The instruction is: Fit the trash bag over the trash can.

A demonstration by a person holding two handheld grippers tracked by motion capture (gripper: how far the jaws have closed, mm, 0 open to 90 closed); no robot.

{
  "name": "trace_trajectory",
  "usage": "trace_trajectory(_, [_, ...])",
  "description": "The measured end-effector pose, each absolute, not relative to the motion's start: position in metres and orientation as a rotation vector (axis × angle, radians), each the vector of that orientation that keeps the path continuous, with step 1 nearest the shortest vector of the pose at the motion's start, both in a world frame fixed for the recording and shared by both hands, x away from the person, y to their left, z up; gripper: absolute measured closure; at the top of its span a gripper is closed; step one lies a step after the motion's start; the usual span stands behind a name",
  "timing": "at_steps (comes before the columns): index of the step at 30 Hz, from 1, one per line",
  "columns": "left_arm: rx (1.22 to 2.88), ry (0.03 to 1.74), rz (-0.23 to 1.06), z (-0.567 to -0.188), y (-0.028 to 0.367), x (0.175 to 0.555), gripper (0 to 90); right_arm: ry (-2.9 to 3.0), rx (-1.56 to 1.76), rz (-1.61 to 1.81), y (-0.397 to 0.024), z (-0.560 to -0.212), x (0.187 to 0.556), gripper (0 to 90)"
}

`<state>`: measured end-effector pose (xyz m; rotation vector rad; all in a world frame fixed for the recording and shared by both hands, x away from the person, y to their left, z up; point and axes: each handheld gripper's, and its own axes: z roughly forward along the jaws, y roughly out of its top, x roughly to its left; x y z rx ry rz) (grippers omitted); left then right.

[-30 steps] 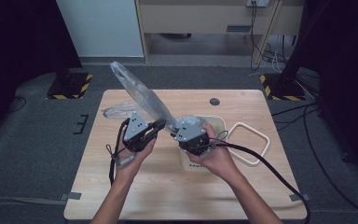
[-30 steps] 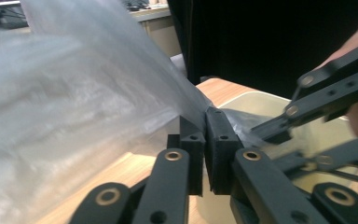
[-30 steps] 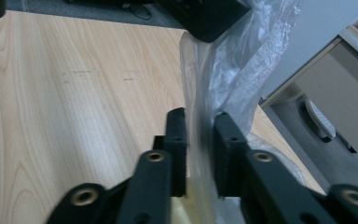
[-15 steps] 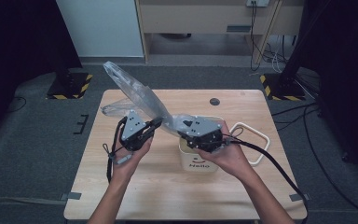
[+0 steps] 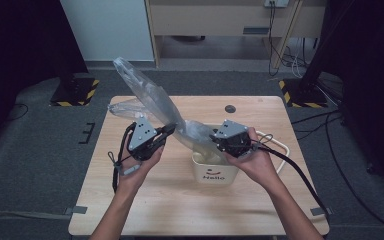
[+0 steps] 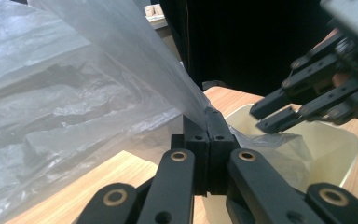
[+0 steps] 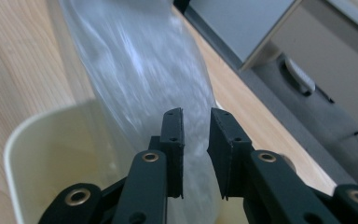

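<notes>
Left gripper [image 6: 208,135] clamps the clear plastic bag [image 5: 155,102]; right gripper [image 7: 196,140], jaws closing but apart, straddles the film above the cream bin [image 5: 215,172]. A missed grip would let the film slide out.

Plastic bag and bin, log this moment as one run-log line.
left gripper: shut on plastic bag | right gripper: jaws just closing, open around bag | cream bin: upright on table

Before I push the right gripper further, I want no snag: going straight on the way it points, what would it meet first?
Most likely the clear plastic bag: the film lies directly ahead of the right gripper, above the cream bin. Depth is hard to judge.
</notes>
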<state>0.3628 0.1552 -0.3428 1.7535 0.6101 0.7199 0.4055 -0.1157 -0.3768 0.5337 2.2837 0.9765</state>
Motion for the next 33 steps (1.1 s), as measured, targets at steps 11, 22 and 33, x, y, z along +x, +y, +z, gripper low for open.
trace_trajectory(11, [1.781,0.569,0.701,-0.341,0.139,0.366,89.6,2.425,0.518,0.913,-0.101,-0.399,0.409,75.1])
trace_trajectory(22, [1.802,0.569,0.666,-0.353,0.123,0.374,89.7,2.466,0.516,0.872,-0.097,-0.406,0.411,73.5])
trace_trajectory(33, [1.825,0.580,0.658,-0.359,0.116,0.382,89.7,2.381,0.518,1.049,-0.103,-0.387,0.401,68.4])
